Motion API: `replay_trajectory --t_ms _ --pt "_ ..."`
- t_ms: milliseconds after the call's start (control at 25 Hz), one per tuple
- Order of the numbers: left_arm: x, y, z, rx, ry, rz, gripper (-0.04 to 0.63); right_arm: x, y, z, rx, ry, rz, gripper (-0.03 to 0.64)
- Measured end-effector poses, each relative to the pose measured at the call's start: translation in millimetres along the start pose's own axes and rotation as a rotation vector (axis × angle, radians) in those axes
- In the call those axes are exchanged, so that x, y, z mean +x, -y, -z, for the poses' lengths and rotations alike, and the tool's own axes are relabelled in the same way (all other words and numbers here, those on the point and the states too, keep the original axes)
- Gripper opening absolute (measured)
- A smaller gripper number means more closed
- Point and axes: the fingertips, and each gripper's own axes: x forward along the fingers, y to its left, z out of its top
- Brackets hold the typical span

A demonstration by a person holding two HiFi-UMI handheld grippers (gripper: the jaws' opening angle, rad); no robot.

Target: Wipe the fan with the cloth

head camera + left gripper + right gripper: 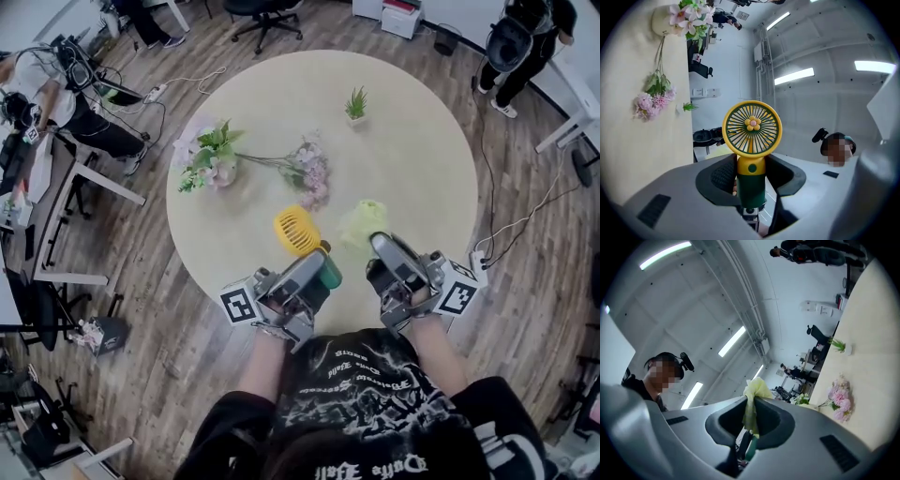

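Observation:
A small hand fan [751, 129] has a round yellow grille with a flower hub and a dark green handle [751, 183]. My left gripper [751, 180] is shut on that handle, with the grille standing out past the fingertips. In the head view the fan [296, 231] sits over the near part of the round table, ahead of the left gripper [314, 267]. A pale yellow-green cloth [753, 394] is pinched in my right gripper [751, 420], its bunched end poking out past the jaws. The cloth [361, 220] hangs just right of the fan in the head view, above the right gripper [384, 251].
The round beige table [412, 159] carries a bunch of pink and white flowers [211, 159], a pink flower spray [309, 173] and a small potted plant [355, 105]. Desks, chairs, cables and people stand around the table on the wooden floor.

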Motion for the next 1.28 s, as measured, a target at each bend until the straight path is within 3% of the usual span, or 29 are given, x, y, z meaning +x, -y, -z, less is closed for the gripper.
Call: replay_trajectory --t_ms 120,320,440,640,840,1000,1120,1280 --pt "-16 -23 -8 -0.010 0.038 -0.102 0.198 -18 15 -10 -0.027 0.016 0.087 0.040" --pt "-49 -78 -23 -0.010 0.075 -0.386 0.198 -52 32 0 -0.036 -0.007 0.188 0.040" --pt "-75 -109 -32 0.064 0.036 -0.582 0.198 -66 47 20 -0.034 -0.050 0.269 0.040" --pt "-125 -152 -33 0.313 -0.208 -1.009 0.198 -77 60 48 -0.016 -0.092 0.332 0.041" --pt "-156 -179 -24 0.502 -0.506 -1.287 0.198 -79 76 66 -0.010 -0.142 0.380 0.040" --pt "-168 -196 -14 0.590 -0.676 -1.409 0.198 -84 79 68 -0.001 -0.147 0.404 0.041" --pt "-174 -204 -12 0.605 -0.733 -1.466 0.198 -86 80 69 -0.004 -0.145 0.412 0.041" --pt "-180 -208 -13 0.685 -0.819 -1.527 0.199 -89 83 69 -0.010 -0.151 0.429 0.041"
